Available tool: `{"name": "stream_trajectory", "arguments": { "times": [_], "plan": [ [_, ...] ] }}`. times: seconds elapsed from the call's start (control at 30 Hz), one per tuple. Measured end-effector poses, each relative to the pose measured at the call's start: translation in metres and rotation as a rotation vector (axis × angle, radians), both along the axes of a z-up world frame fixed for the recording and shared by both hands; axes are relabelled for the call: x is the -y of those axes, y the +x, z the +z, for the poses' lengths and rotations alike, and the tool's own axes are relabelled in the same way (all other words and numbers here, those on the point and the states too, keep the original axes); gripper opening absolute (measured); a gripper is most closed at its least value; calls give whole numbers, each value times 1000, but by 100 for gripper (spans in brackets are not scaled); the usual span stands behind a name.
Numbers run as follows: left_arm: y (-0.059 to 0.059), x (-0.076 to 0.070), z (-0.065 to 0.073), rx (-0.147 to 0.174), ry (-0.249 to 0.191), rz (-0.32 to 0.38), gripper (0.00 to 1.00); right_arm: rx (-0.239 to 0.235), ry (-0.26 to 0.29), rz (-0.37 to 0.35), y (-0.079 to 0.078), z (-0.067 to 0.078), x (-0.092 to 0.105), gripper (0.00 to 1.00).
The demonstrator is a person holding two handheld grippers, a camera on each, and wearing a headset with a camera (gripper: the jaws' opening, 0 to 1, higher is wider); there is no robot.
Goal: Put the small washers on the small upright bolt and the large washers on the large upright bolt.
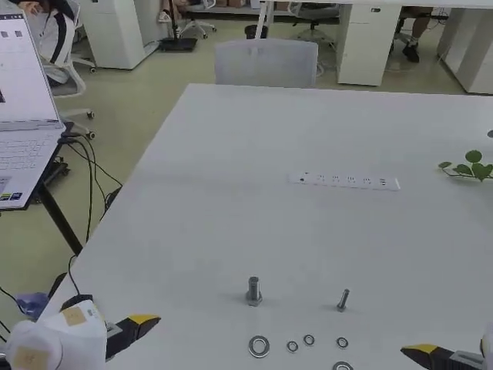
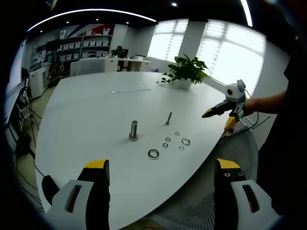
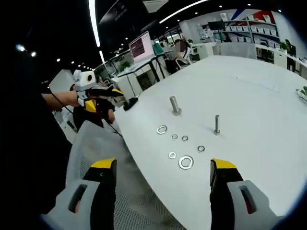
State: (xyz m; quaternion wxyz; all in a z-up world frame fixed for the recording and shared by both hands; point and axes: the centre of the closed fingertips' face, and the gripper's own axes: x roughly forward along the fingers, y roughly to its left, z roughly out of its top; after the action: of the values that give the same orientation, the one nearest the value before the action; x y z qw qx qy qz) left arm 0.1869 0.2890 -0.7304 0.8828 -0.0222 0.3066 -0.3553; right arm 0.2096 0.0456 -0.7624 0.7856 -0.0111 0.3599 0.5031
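Washers (image 1: pixel 308 340) lie on the counter (image 1: pixel 308 139) between the left hand-held gripper (image 2: pixel 162 166) and right hand-held gripper (image 3: pixel 163 165), both wide open, empty.

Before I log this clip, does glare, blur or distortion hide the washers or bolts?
Head view: even light; one washer clipped at bottom edge. Left gripper view: fisheye curves the table, windows blown out. Right gripper view: dark ceiling, large bolt and small bolt readable.

In the head view, 1 large washer (image 1: pixel 342 367) is cut off by the bottom edge, a plant (image 1: pixel 470 166) by the right edge, a laptop (image 1: pixel 23 92) by the left.
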Motion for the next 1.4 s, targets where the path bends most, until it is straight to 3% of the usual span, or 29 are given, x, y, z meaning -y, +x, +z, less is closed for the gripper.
{"name": "stream_trajectory", "arguments": {
  "times": [0.17,0.3,0.33,0.43,0.53,0.73,0.87,0.93,1.0,1.03,1.4],
  "plan": [
    [0,2,2,13,10,0,90,55,-100,63,1,-7,1,79],
    [-1,1,5,18,-10,26,89,55,-119,96,2,-7,-7,78],
    [-3,1,2,12,-12,28,89,65,-147,111,4,-8,-7,78],
    [-6,2,-2,11,2,22,89,82,-152,130,9,-2,-13,76],
    [-5,0,-1,17,-20,49,91,101,-181,156,18,-1,-17,74],
    [-4,1,1,38,-6,29,93,120,-239,226,24,-6,-24,72],
    [-2,1,0,45,28,-2,93,129,-304,286,23,-18,-24,70],
    [-3,1,-3,54,61,-31,93,140,-333,314,22,-23,-24,70],
    [-6,4,-10,42,104,-69,93,145,-374,349,20,-31,-22,70],
    [-6,7,-10,46,105,-74,93,155,-400,373,19,-36,-21,70],
    [-2,12,-5,68,107,-115,92,158,-459,444,23,-59,-26,67]
  ]
}}
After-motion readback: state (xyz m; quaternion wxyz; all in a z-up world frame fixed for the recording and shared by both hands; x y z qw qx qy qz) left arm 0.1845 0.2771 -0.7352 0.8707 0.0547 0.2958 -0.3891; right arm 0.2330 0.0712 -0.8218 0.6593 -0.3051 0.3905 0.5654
